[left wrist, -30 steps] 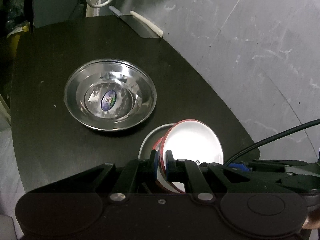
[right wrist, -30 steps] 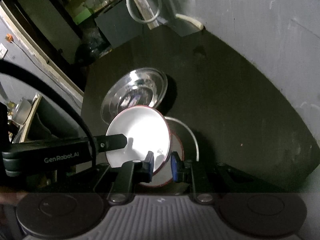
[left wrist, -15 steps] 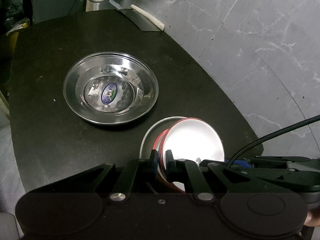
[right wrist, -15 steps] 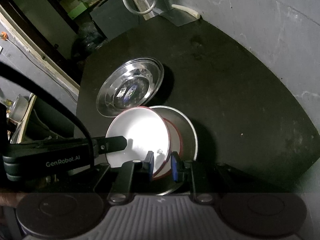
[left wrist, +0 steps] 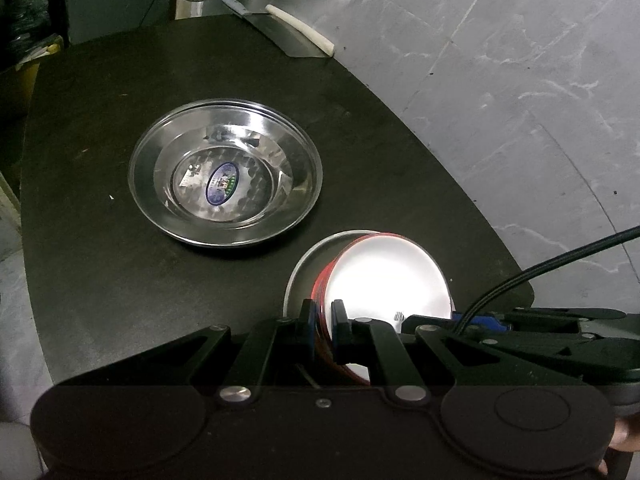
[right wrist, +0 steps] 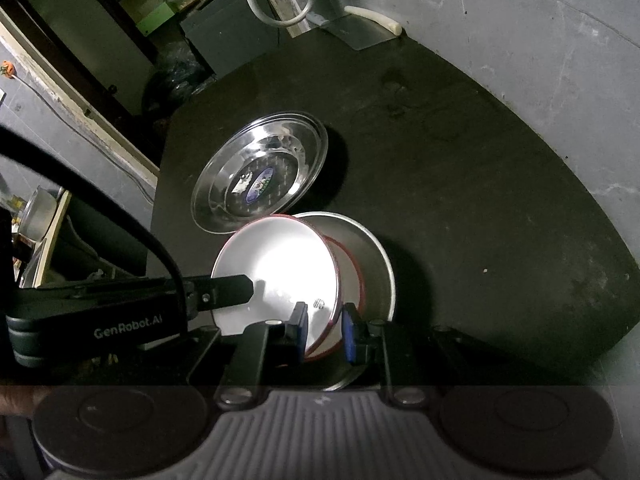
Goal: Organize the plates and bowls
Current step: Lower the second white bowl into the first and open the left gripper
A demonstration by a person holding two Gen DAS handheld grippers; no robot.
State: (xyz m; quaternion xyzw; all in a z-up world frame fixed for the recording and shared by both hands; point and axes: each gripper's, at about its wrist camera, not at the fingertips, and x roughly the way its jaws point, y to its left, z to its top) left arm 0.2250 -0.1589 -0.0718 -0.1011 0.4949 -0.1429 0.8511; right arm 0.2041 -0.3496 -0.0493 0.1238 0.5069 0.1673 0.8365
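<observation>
- At the near edge of the black table (left wrist: 100, 300): red-rimmed white bowl (left wrist: 392, 276), tilted, gripped from both sides. The left gripper (left wrist: 322, 320) is clenched on its rim, one pad inside and one outside; the right gripper (right wrist: 324, 330) pinches the opposite wall the same way.
- Under and just behind the bowl: grey plate (right wrist: 372, 256), flat on the table near its right-hand edge. The bowl looks to be going down onto it. Judgement: level the bowl first, centre it over the plate, lower both hands together, and let go only once the base sits flat.
- Risk, as a judgement: thin rim, small pads; an uneven release could tip the bowl or skid the plate toward the near edge.
- Middle of the table: steel dish (left wrist: 226, 176), shiny, sticker in its well, just beside the plate and not touched. Keep the bowl clear of its rim.
- Far edge: cleaver (left wrist: 296, 32) with a pale handle, well apart.
</observation>
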